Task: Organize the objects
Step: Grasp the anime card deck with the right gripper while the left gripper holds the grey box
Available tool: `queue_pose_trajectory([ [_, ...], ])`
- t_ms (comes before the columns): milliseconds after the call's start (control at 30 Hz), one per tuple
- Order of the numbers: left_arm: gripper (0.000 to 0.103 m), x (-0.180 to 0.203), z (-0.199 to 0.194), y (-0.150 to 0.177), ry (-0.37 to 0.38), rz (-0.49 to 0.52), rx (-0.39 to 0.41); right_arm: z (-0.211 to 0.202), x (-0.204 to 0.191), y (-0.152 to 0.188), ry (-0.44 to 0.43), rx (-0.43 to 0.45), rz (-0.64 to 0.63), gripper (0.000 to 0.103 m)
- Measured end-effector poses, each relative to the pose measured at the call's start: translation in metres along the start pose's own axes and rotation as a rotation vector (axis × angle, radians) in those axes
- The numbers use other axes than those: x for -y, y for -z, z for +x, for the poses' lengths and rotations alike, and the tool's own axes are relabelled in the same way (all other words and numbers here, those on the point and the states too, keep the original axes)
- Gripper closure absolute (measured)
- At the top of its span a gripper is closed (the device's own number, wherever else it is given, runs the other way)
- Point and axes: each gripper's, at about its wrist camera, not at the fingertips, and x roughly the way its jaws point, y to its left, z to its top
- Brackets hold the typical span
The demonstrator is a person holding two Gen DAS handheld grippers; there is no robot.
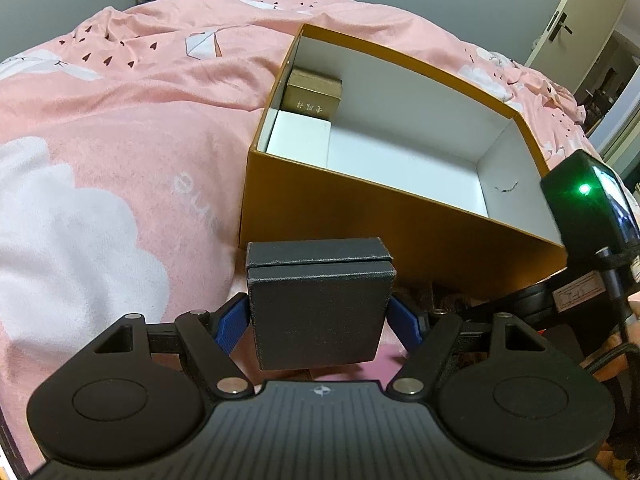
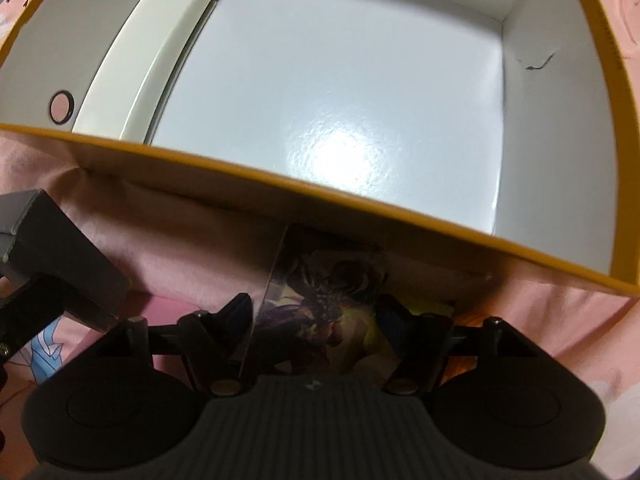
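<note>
The big orange storage box [image 1: 400, 216] with the white lining sits open on the pink bedspread [image 1: 120, 120], filling the centre and right of the left wrist view, and it looks like the place everything is being gathered into. Two items already line its far-left end: a small gold box [image 1: 313, 95] in the upper corner and a flat white box [image 1: 298, 136] just in front of it, touching or nearly so, packed tight to that wall, probably to leave the wide floor free. In the lower centre of the same view, the left gripper [image 1: 318, 320] is clamped on a black hinged case [image 1: 318, 304], blue pads [image 1: 230, 326] pressed to its two sides, held just outside the near wall; I judge it is about to be lifted over the rim. In the right wrist view, the right gripper [image 2: 316, 320] hangs low before the box's near rim, its fingers closed around an illustrated card box [image 2: 324, 312] held upright, which suits slipping it in beside the others. The black case shows at that view's left edge.
</note>
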Motion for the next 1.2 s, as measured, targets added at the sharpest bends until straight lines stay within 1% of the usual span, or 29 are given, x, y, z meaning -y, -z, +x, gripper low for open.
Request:
queue_pose_trajectory([
  [33,0.017,0.0,0.0,0.0,0.0,0.002,-0.001,0.001,-0.003,0.001,0.009,0.001,-0.014,0.031],
  [67,0.017,0.0,-0.001,0.001,-0.001,0.003,-0.001,0.002,-0.005,0.001,0.013,0.003,-0.017,0.032],
  [100,0.017,0.0,-0.001,0.001,-0.002,0.002,-0.001,0.001,-0.005,0.002,0.017,0.011,-0.012,0.036],
  [133,0.017,0.0,-0.002,0.001,-0.001,0.0,-0.001,-0.001,-0.004,0.002,0.009,0.015,-0.008,0.036],
  [300,0.017,0.001,-0.002,0.002,0.004,0.01,-0.005,-0.014,0.004,0.008,-0.059,0.043,0.017,0.037],
  [533,0.017,0.005,-0.003,0.003,0.011,0.02,-0.007,-0.048,0.004,0.014,-0.175,0.102,0.035,0.038],
  [700,0.017,0.004,-0.008,0.004,0.012,0.017,0.002,-0.07,0.0,0.021,-0.256,0.161,0.027,0.039],
  [767,0.017,0.004,-0.011,0.004,0.017,0.015,0.007,-0.082,-0.002,0.023,-0.268,0.196,0.014,0.039],
  [800,0.017,0.005,-0.013,0.004,0.019,0.018,0.01,-0.084,0.009,0.023,-0.268,0.212,0.009,0.039],
  [833,0.017,0.005,-0.016,0.004,0.021,0.021,0.016,-0.089,0.009,0.026,-0.274,0.227,0.005,0.039],
  [867,0.017,0.006,-0.019,0.004,0.024,0.022,0.023,-0.091,0.017,0.031,-0.285,0.24,0.003,0.039],
  [900,0.017,0.007,-0.022,0.003,0.028,0.023,0.03,-0.097,0.017,0.023,-0.293,0.249,0.002,0.039],
  [967,0.017,0.009,-0.029,0.002,0.037,0.026,0.047,-0.114,0.017,0.025,-0.299,0.28,-0.007,0.039],
  [1000,0.017,0.009,-0.032,0.001,0.04,0.028,0.055,-0.118,0.025,0.028,-0.299,0.294,-0.009,0.039],
  [1067,0.017,0.013,-0.041,-0.002,0.049,0.035,0.08,-0.132,0.03,0.031,-0.304,0.331,-0.013,0.039],
  [1100,0.017,0.014,-0.045,-0.004,0.053,0.039,0.09,-0.132,0.03,0.03,-0.309,0.347,-0.013,0.039],
  [1133,0.017,0.016,-0.049,-0.007,0.058,0.044,0.103,-0.14,0.035,0.036,-0.317,0.371,-0.014,0.039],
  [1200,0.017,0.021,-0.059,-0.013,0.073,0.055,0.131,-0.157,0.041,0.037,-0.33,0.409,-0.02,0.039],
])
